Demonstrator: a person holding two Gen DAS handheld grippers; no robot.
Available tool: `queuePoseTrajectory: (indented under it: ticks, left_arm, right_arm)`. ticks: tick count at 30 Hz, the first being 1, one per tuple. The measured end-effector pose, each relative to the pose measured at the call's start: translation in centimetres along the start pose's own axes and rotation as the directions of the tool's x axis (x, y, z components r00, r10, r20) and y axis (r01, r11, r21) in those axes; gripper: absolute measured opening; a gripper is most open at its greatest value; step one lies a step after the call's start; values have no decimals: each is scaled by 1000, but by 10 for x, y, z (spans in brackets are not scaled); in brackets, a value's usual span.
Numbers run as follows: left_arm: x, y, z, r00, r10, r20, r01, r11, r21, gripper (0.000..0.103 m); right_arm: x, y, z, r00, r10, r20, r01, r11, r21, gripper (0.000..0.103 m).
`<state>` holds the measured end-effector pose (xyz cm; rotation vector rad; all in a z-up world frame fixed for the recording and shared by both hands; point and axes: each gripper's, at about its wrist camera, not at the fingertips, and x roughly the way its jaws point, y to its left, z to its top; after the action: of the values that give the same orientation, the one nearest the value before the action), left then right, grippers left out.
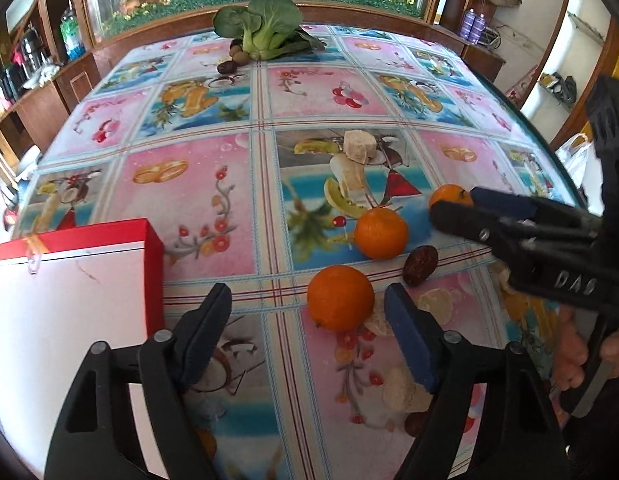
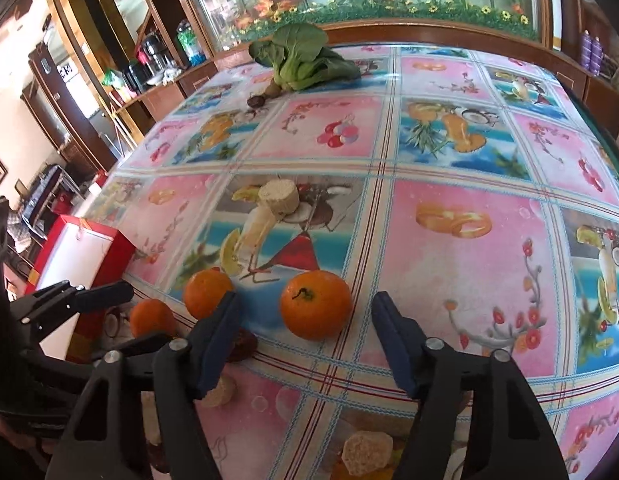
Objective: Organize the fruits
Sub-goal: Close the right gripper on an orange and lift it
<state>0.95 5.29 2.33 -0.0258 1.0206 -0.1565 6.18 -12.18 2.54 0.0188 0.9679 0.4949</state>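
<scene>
Three oranges lie on the fruit-print tablecloth [image 1: 213, 184]. My left gripper [image 1: 305, 296] is open around the near orange [image 1: 340, 298], which sits closer to its right pad without touching either. In the right wrist view my right gripper [image 2: 305, 302] is open around the stemmed orange [image 2: 315, 304], with gaps on both sides. The middle orange [image 1: 381, 232] [image 2: 205, 292] lies free between the two. The right gripper [image 1: 455, 200] straddles the far orange [image 1: 449, 192] in the left wrist view. In the right wrist view the left gripper [image 2: 147, 314] brackets its orange [image 2: 151, 320].
A red box with a white face [image 1: 69, 320] [image 2: 89, 248] stands at the left. A dark date [image 1: 419, 266] lies by the oranges. Beige chunks [image 1: 359, 146] [image 2: 365, 452] are scattered about. Bok choy [image 1: 261, 28] with small fruits [image 1: 237, 56] lies at the far edge. A hand [image 1: 573, 360] holds the right gripper.
</scene>
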Motion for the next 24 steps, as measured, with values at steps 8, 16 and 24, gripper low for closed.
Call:
queuePoseTrajectory:
  ticks: [8,16,24]
  left_arm:
    - [6,2,4,996,-88,-7,87,995,-52,69]
    - [3,-4,2,991,-132,1,132,991,-35,48]
    - [-1,0,-4,987,-161,-2,161,985,-61,39]
  right_arm:
    - [1,-1,-2,999,-23,23,24,1000,-16,41]
    - [-1,-2,-3,999,-20,26,20,1000,-8,35]
    - [-5,-2,-5,999,-2,35,2,1000,1,35]
